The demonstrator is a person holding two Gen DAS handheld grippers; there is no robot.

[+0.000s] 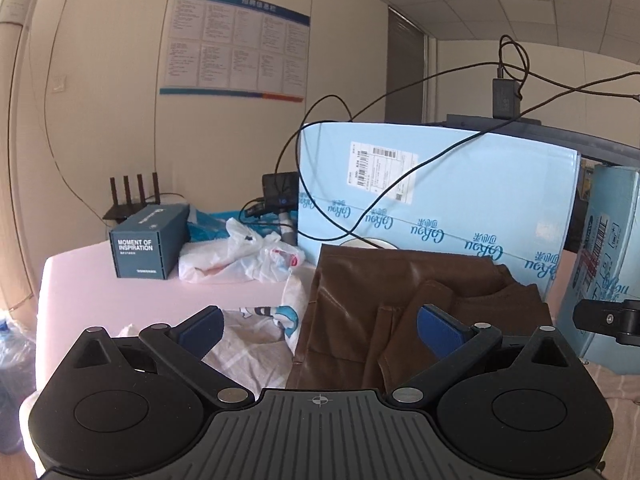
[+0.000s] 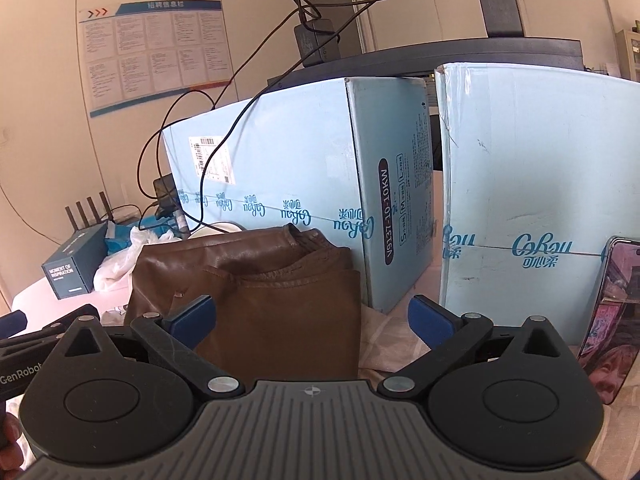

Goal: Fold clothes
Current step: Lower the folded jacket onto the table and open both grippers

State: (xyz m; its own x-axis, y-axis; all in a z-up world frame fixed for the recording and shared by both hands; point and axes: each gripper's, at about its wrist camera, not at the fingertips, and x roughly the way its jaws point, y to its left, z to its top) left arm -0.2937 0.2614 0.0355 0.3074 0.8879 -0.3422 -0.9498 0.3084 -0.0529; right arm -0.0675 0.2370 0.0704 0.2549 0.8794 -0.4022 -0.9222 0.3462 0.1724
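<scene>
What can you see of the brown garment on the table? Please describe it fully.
The brown garment looks like smooth, slightly shiny leather-like fabric with stitched seams. It lies folded in layers on the pink table, in front of the light blue carton. Its left edge meets a white printed cloth. Neither gripper touches it.

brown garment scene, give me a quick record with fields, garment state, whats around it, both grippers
garment: brown leather-look garment, folded into layers, lying on the pink surface
behind it: light blue carton, a second carton to its right
left of it: white printed cloth, white plastic bag, dark blue box
far right: phone leaning upright
left gripper: open, nothing between the fingers
right gripper: open, nothing gripped
</scene>
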